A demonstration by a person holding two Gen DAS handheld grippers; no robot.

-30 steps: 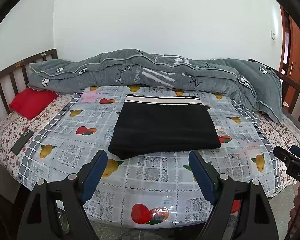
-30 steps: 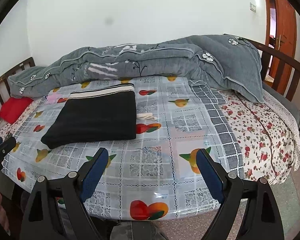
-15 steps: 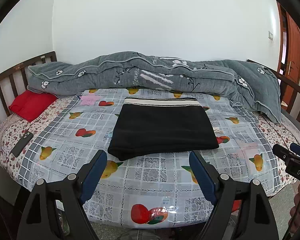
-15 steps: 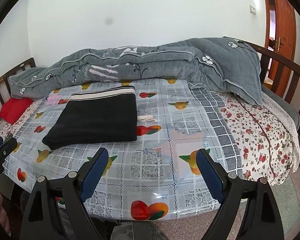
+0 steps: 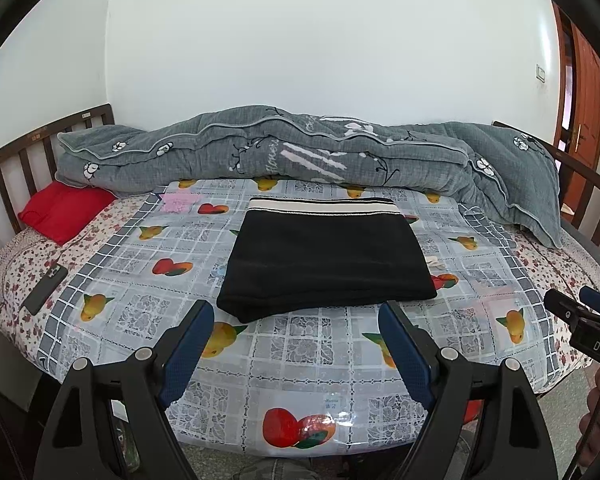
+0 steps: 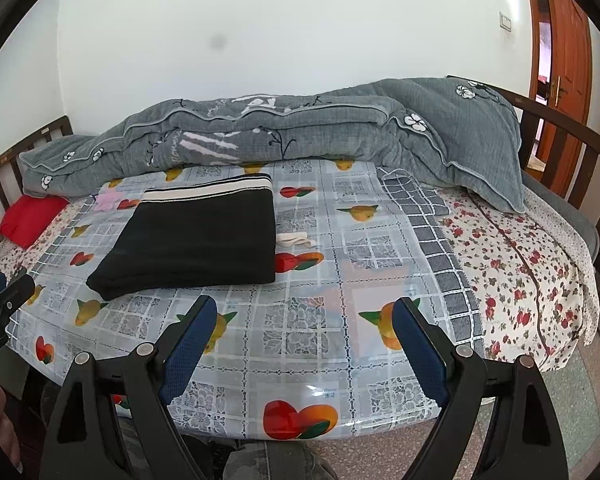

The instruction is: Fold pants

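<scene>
Black pants (image 5: 324, 258) with a cream striped waistband lie folded into a flat rectangle on the fruit-patterned plastic sheet (image 5: 300, 364) of the bed; they also show in the right wrist view (image 6: 192, 240). My left gripper (image 5: 296, 320) is open and empty, held back from the pants' near edge. My right gripper (image 6: 304, 316) is open and empty, near the bed's front edge, to the right of the pants. A cream drawstring end (image 6: 294, 239) sticks out at the pants' right side.
A rolled grey quilt (image 5: 300, 152) lies along the far side. A red pillow (image 5: 64, 208) and a dark phone (image 5: 46, 288) lie at the left. A wooden bed rail (image 6: 560, 136) stands at the right. An orange door (image 6: 560, 40) is beyond.
Both grippers have drawn back and risen slightly from the bed, staying open. The folded pants have not moved.
</scene>
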